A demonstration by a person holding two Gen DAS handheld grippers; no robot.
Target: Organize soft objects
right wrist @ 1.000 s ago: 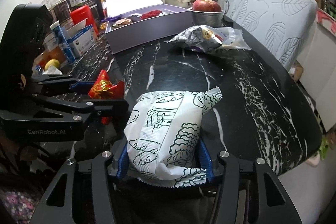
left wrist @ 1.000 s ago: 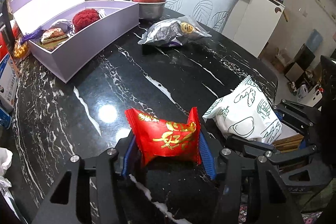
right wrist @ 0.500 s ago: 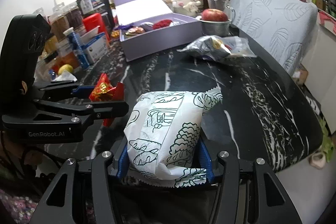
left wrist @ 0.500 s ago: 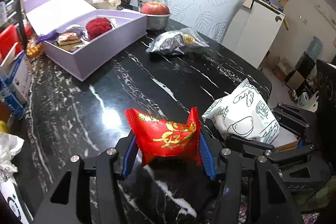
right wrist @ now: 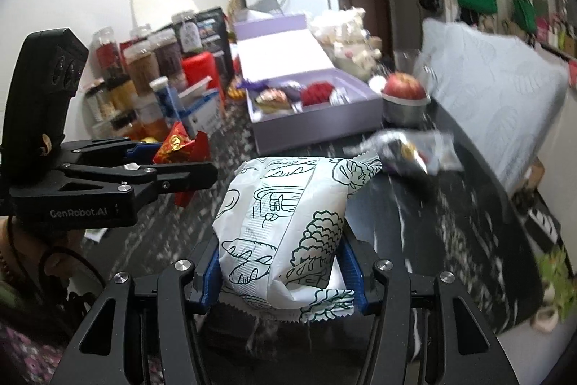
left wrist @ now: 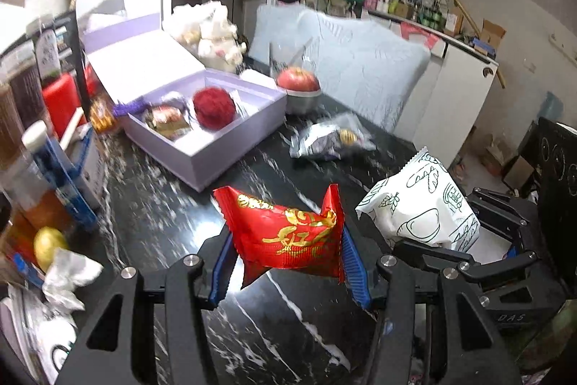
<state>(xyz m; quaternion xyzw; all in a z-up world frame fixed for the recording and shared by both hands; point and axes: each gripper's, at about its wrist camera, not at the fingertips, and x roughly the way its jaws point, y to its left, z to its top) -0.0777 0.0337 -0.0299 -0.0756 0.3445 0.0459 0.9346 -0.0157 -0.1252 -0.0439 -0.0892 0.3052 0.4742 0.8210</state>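
Mid-task: left hand-held gripper [left wrist: 286, 264] pinched red packet [left wrist: 288, 237], right hand-held gripper [right wrist: 281, 280] pinched white packet [right wrist: 285, 222]; lavender box [left wrist: 230, 147] upper left part-filled, silver packet [left wrist: 328, 141] remained on tabletop [left wrist: 162, 204].

Each wrist camera sits close behind its own fingers, angled down across the black marble table [left wrist: 151, 204]. Both views share the lavender box [left wrist: 230, 132] [right wrist: 317, 125] and each other's gripper.
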